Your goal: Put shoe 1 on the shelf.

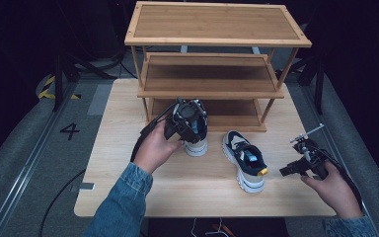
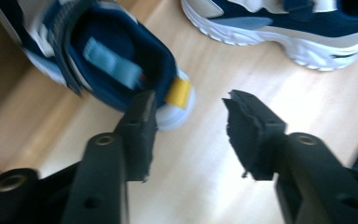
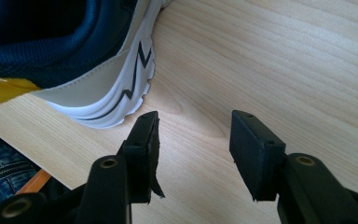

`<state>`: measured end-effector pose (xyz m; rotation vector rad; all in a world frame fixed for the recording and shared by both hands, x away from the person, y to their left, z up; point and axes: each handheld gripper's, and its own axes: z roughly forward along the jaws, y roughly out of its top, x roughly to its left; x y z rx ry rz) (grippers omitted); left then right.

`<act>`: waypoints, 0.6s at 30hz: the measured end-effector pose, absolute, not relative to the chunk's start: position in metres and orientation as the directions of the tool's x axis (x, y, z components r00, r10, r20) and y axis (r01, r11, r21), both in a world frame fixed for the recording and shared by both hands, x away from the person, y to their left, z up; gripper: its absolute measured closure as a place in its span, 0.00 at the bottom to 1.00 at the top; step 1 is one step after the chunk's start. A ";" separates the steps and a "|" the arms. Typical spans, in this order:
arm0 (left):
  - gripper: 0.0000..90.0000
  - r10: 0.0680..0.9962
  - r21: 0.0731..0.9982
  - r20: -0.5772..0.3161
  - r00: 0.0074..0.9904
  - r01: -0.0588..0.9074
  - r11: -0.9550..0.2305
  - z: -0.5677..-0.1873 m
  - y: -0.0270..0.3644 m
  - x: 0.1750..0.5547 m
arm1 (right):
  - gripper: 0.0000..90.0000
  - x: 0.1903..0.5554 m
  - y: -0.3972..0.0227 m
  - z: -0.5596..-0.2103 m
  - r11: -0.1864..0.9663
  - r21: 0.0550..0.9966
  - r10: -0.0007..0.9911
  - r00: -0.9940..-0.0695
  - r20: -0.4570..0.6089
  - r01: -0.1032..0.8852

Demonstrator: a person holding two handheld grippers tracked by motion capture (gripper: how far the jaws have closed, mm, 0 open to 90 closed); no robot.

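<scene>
The left shoe (image 2: 107, 60) lies on the wooden table (image 1: 128, 192) directly past the tips of the left gripper (image 2: 189, 119). In the left gripper view its yellow heel tab (image 2: 178, 92) and white heel sit just beyond the left-hand jaw's tip, slightly to the outer side of the gap, and the dark blue opening stretches away up and to the left of that jaw. Nothing lies between the two jaws; bare tabletop shows through the gap. The jaws are spread apart and grip nothing. In the high view this gripper (image 1: 190, 123) hangs over the shoe's heel, just in front of the lowest shelf of the bamboo rack (image 1: 217, 42), and hides most of the shoe.

The right shoe (image 1: 245, 160) stands on the table beside the first one, toe toward the rack, apart from it. In the left gripper view its white sole runs across the top, well beyond the right-hand jaw. In the right gripper view its heel (image 3: 93, 84), with the zigzag line on the white sole and a yellow tab at the edge, lies above and to the left of the right gripper (image 3: 193, 133), close to the left-hand jaw's tip; whether they touch cannot be told. These jaws are also spread, with only table between them.
</scene>
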<state>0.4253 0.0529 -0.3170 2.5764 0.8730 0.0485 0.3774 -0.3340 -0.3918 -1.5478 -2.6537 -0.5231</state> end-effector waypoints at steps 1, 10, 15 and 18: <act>0.64 0.600 0.390 -0.122 0.791 0.594 -0.703 -0.319 0.053 0.423 | 0.59 0.378 -0.333 -0.392 0.451 0.275 0.840 -0.508 0.190 0.849; 0.81 0.613 0.321 -0.127 0.780 0.617 -0.719 -0.359 0.039 0.419 | 0.59 0.382 -0.327 -0.391 0.464 0.273 0.833 -0.520 0.188 0.843; 0.83 0.655 0.338 -0.171 0.736 0.669 -0.662 -0.374 0.041 0.427 | 0.59 0.381 -0.330 -0.392 0.459 0.275 0.836 -0.515 0.188 0.845; 0.84 0.667 0.328 -0.179 0.723 0.683 -0.653 -0.384 0.039 0.431 | 0.59 0.380 -0.334 -0.392 0.450 0.274 0.841 -0.506 0.191 0.850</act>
